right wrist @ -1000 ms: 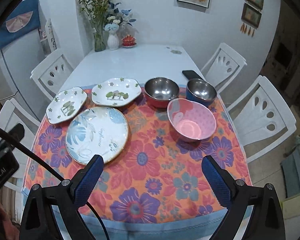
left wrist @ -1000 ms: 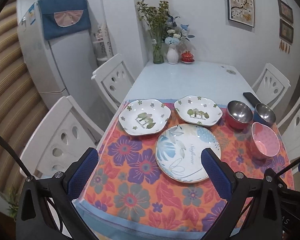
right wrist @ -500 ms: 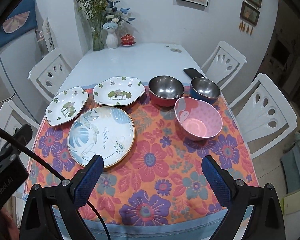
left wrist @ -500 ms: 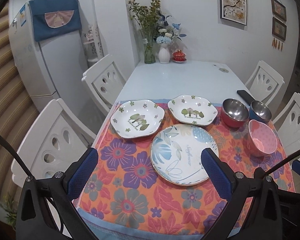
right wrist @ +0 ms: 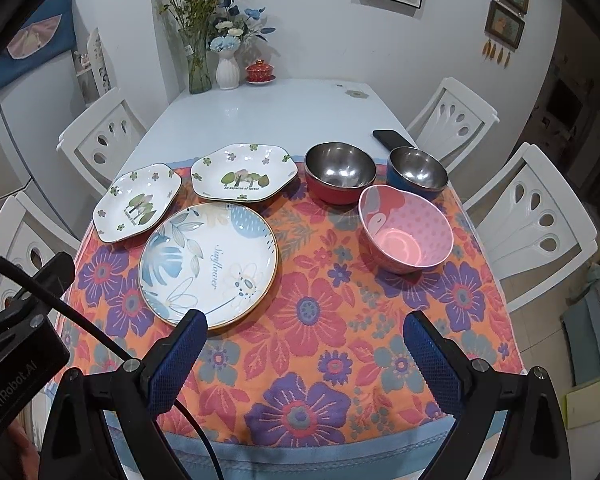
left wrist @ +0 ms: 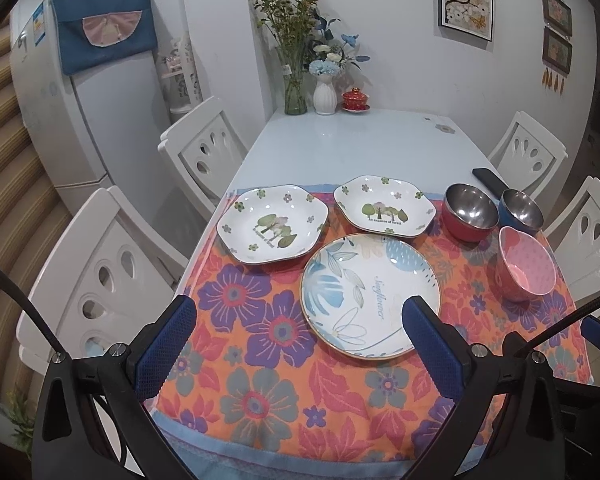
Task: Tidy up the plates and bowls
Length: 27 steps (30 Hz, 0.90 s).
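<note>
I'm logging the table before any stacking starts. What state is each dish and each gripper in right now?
round leaf plate: flat on cloth, empty, unstacked
left tree plate: flat, empty
right tree plate: flat, empty
red steel bowl: upright, empty
blue steel bowl: upright, empty
pink bowl: upright, empty
left gripper: open, holding nothing
right gripper: open, holding nothing

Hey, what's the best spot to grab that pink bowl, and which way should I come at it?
Take the pink bowl by its near rim, one jaw inside and one outside, coming down from above on the side facing the right gripper. It stands upright and open-topped, its body looks too wide and rounded to span, and the blue bowl and red bowl crowd its far side.
</note>
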Available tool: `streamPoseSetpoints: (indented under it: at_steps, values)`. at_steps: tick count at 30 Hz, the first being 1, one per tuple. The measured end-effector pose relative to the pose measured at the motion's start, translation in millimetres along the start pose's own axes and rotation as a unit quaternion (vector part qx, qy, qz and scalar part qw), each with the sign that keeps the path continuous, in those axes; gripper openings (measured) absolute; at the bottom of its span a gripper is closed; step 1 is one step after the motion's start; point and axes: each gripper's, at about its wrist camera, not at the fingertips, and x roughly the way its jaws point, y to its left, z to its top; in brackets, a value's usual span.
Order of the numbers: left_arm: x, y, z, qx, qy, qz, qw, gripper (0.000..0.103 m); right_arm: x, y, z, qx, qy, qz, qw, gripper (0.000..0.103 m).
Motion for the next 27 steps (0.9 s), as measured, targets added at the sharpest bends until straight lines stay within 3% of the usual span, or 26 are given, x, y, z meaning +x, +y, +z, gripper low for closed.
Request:
streamPoseSetpoints:
  at_steps: [27]
  values:
    - [4.7, 2.3, -3.4, -0.003, 0.014, -0.007, 0.9999, 0.102, 3.9, -1.3, -5.9, 0.012, 0.009, -0.001, 1.000, 0.098]
